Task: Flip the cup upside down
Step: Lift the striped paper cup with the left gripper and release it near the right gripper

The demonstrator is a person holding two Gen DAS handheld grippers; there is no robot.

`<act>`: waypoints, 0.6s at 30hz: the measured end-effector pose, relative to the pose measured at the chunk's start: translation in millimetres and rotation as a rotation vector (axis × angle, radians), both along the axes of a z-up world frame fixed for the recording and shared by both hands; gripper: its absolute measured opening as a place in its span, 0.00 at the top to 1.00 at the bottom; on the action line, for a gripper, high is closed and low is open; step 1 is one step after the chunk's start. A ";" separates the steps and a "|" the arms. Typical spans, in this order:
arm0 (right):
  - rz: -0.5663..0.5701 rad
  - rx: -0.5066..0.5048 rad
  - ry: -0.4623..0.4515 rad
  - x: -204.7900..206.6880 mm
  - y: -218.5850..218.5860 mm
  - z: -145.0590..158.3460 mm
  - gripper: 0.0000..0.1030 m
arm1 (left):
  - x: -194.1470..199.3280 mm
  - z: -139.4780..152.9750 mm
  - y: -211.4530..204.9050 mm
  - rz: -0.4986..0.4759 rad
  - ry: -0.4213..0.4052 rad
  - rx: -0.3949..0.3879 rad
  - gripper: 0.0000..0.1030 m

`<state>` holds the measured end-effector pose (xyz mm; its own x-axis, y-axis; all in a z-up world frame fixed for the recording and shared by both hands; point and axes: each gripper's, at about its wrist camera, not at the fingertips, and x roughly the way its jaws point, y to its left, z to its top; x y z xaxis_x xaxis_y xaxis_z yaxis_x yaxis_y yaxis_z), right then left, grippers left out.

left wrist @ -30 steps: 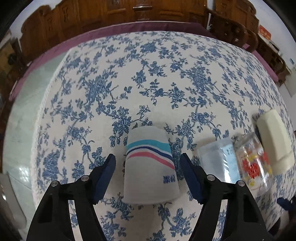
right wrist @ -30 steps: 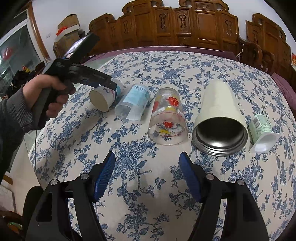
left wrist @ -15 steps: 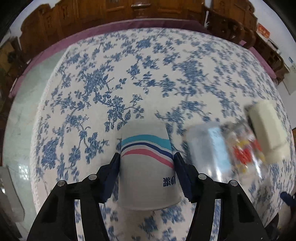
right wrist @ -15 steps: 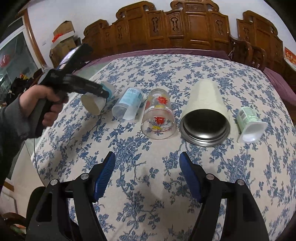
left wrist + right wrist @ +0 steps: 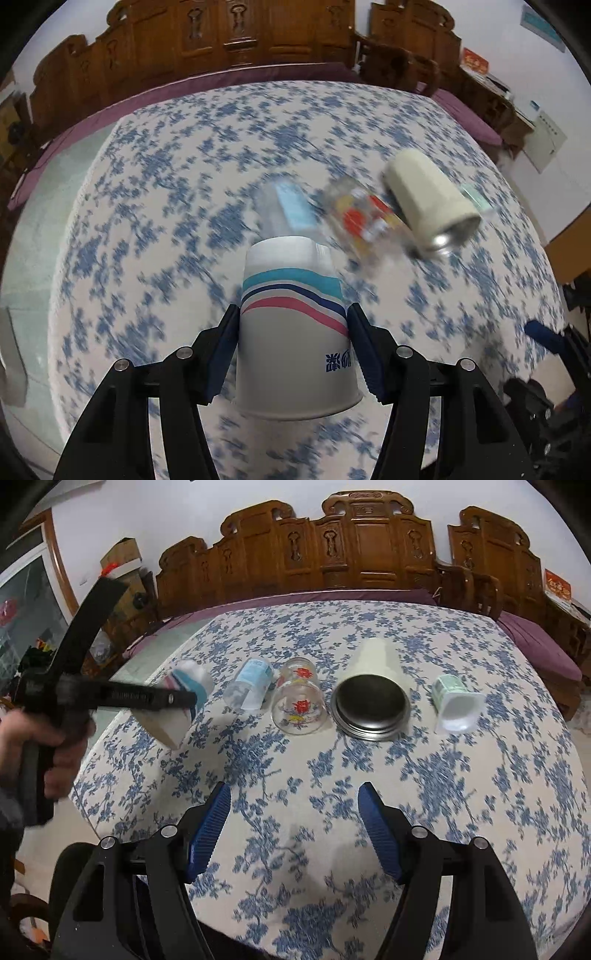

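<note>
My left gripper [image 5: 293, 343] is shut on a white paper cup [image 5: 295, 332] with teal, navy and pink stripes. It holds the cup lifted off the flowered tablecloth [image 5: 166, 206], wide rim toward the camera. In the right wrist view the same cup [image 5: 181, 709] hangs tilted in the left gripper [image 5: 184, 699] above the table's left edge. My right gripper [image 5: 293, 823] is open and empty, low over the near part of the tablecloth [image 5: 461, 794].
Several cups lie on their sides in a row: a clear plastic cup [image 5: 249, 690], a printed glass [image 5: 299, 701], a cream steel tumbler [image 5: 373, 686] and a small green-and-white cup [image 5: 456, 705]. Carved wooden chairs [image 5: 365, 546] stand behind the table.
My left gripper closed on the striped cup, lifted it off the cloth and is swinging it; the left view is blurred. My right gripper drew back a little and stayed open.
</note>
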<state>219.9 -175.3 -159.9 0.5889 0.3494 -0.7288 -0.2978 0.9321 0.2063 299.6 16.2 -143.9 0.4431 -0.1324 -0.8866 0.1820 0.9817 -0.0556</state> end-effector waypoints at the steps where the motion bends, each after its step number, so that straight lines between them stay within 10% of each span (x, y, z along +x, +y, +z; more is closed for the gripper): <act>1: -0.007 0.002 -0.001 -3.7 -3.7 -0.9 0.28 | -5.4 -4.6 -4.9 -0.003 0.004 -0.007 0.45; 18: -0.075 -0.015 0.028 -21.9 -38.9 -16.1 0.28 | -38.8 -62.4 -61.7 -0.026 0.059 -0.062 0.44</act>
<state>198.0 -214.2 -176.0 0.5924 0.2938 -0.7502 -0.2209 0.9547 0.1994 260.8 -45.6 -206.3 0.3858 -0.1985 -0.9010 0.2022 0.9710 -0.1274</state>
